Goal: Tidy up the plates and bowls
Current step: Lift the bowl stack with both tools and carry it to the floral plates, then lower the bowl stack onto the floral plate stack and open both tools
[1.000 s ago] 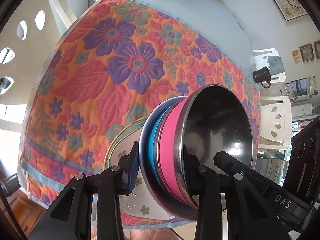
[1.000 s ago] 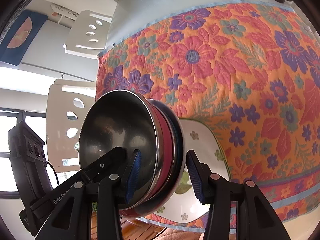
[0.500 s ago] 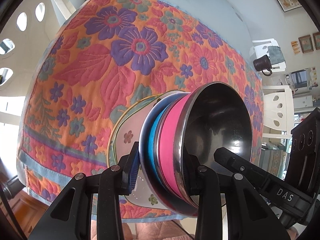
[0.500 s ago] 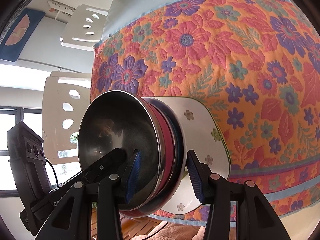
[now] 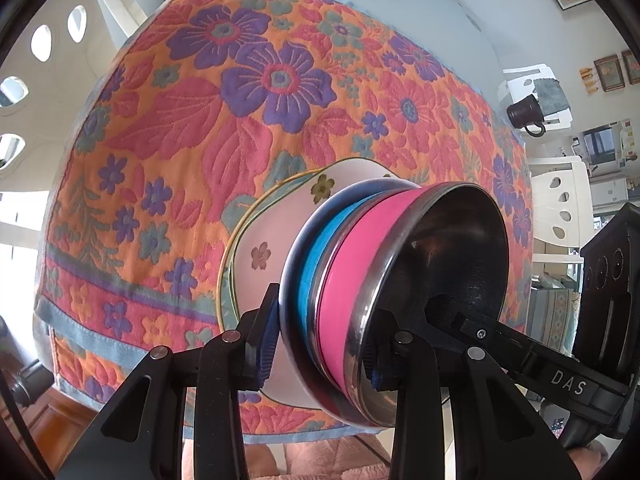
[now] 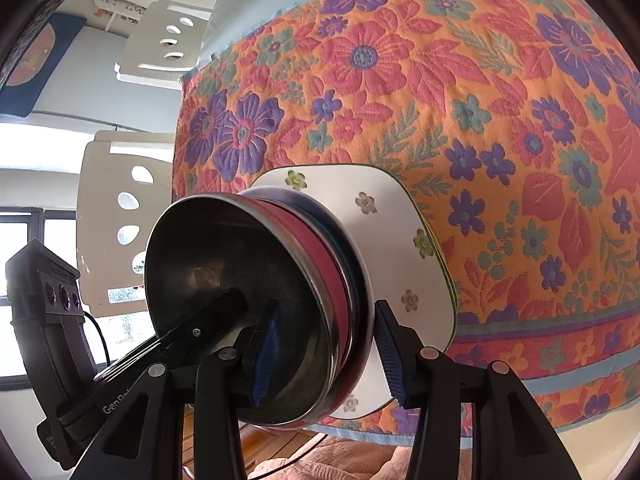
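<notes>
Lower now over the floral plate [image 5: 276, 236]: nested steel bowls [image 5: 404, 292], both claws [image 5: 320, 344] [image 6: 328, 348] clamped on rims.

Nested pink and blue steel bowls [image 5: 384, 280] over floral plate [image 5: 276, 240].

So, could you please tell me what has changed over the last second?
The stack of bowls, gripped by the left gripper and right gripper, has travelled over the floral tablecloth; more of the white flowered plate shows behind it. Both grips, and the bowls' nesting order, are unchanged.
</notes>
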Motion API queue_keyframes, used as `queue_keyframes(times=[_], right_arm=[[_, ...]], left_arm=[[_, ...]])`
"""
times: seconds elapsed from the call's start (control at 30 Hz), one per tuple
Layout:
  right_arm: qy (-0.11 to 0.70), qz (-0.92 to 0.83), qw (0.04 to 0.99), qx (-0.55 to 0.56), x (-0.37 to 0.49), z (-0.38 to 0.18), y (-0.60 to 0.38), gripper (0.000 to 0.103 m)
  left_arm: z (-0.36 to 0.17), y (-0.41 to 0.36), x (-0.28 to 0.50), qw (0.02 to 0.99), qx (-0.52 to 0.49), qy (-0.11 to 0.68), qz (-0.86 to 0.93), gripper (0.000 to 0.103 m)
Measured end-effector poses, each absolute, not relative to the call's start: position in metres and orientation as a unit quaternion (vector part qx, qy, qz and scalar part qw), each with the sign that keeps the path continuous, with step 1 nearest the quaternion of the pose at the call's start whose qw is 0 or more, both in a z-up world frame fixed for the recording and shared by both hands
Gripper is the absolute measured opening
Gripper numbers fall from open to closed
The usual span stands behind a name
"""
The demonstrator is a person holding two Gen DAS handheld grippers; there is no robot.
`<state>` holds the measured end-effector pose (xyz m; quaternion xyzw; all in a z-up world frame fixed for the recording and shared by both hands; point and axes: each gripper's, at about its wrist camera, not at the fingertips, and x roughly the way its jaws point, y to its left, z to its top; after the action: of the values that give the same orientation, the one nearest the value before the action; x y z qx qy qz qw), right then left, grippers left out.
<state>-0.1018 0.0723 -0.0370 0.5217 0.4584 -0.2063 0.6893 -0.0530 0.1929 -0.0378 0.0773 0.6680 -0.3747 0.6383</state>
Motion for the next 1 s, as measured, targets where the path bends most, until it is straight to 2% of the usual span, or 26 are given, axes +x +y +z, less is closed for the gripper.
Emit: queue_keyframes(times=[0.2, 0.57, 0.7, 0.9, 1.0], right_arm=[[0.468, -0.21, 0.708, 0.485, -0.102, -0.031, 0.078, 0.043], [0.485, -0.224, 0.784, 0.316, -0.098, 0.02, 0.125, 0.044], [0.485, -0.226, 0.787, 0.308, -0.096, 0.02, 0.129, 0.044], [0.462, -0.237, 0.809, 0.276, -0.096, 0.032, 0.139, 0.044], [0.459, -0.239, 0.812, 0.271, -0.093, 0.033, 0.14, 0.054]], left_arm=[[-0.035, 0.193, -0.054, 0.641, 0.078, 0.66, -0.383, 0.031], [0.012, 0.212, -0.07, 0.701, 0.132, 0.575, -0.4, 0.031], [0.013, 0.217, -0.068, 0.707, 0.124, 0.575, -0.393, 0.031], [0.029, 0.224, -0.074, 0.741, 0.128, 0.533, -0.388, 0.031], [0.03, 0.228, -0.072, 0.748, 0.125, 0.529, -0.382, 0.034]])
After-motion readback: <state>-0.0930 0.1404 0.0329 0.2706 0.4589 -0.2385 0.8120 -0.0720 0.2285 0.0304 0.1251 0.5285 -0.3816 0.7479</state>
